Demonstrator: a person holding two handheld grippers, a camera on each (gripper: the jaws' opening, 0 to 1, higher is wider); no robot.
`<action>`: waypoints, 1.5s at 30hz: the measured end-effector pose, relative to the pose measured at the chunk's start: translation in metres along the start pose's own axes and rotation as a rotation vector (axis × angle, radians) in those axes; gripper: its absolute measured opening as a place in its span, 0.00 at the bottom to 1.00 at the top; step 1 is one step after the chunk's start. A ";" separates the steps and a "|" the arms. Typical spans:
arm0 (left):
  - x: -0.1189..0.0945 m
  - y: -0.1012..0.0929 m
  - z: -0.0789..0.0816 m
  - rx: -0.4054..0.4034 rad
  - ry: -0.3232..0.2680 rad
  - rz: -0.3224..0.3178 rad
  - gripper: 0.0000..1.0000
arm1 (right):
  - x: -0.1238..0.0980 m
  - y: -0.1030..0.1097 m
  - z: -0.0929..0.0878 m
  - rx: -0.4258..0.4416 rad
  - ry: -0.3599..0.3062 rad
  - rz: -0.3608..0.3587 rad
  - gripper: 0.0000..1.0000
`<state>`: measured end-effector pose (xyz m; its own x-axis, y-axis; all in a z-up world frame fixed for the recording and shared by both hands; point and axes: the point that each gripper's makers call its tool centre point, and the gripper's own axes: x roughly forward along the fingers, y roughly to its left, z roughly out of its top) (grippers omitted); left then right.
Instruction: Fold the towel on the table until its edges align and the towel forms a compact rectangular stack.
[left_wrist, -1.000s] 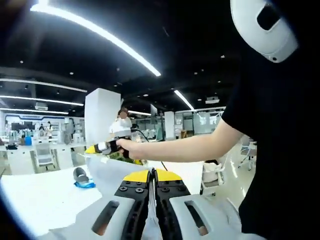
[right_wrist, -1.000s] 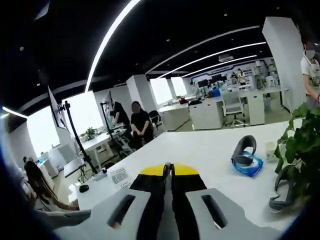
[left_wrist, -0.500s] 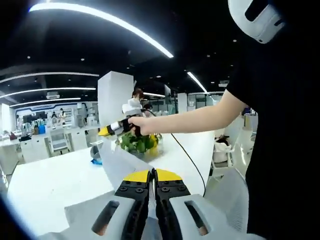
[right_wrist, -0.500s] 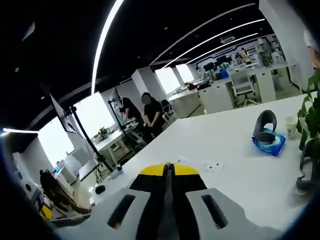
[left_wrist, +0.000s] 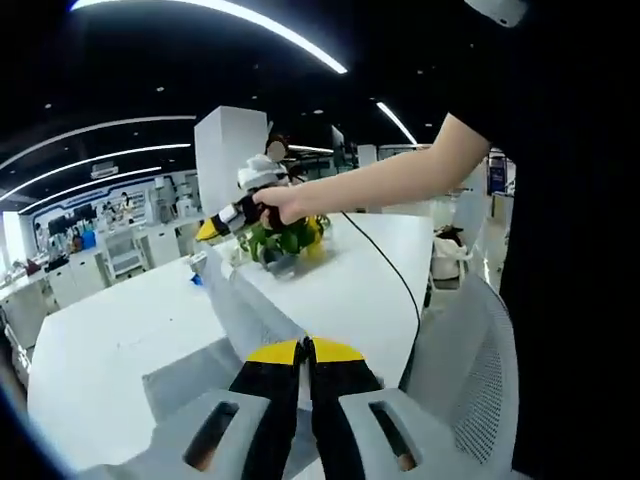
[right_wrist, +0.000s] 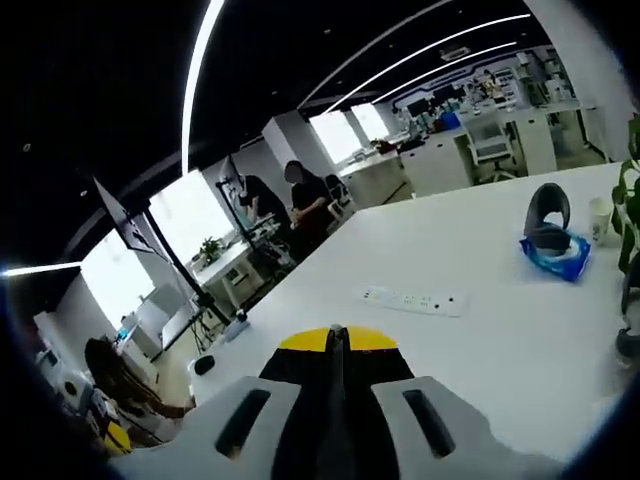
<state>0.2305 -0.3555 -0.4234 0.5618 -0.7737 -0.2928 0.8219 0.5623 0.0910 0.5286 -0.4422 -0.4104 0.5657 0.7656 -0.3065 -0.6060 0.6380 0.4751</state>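
Both jaws pinch towel corners, left gripper low, right gripper raised over the table. Keep the cloth taut and lay edges level, I'd judge.

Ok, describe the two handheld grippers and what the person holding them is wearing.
Both grippers have pale grey bodies with slotted openings, black jaws with screws, and yellow tips: the left gripper and the right gripper. In the left gripper view, the right one also shows a black-and-silver neck and a thin black cable trailing from it. The person wears a black short-sleeved shirt.
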 end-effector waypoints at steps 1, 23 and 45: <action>-0.002 0.003 -0.003 -0.003 0.003 0.013 0.02 | 0.002 0.002 -0.002 0.002 0.003 0.001 0.00; -0.022 0.040 -0.090 -0.189 0.136 0.096 0.02 | 0.069 -0.017 -0.058 0.089 0.135 -0.018 0.00; -0.055 0.085 -0.171 -0.374 0.244 0.244 0.03 | 0.130 -0.006 -0.103 0.270 0.194 -0.027 0.01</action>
<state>0.2535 -0.2149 -0.5624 0.6581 -0.5414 -0.5233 0.5547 0.8185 -0.1492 0.5480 -0.3385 -0.5381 0.4471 0.7667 -0.4608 -0.4076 0.6332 0.6580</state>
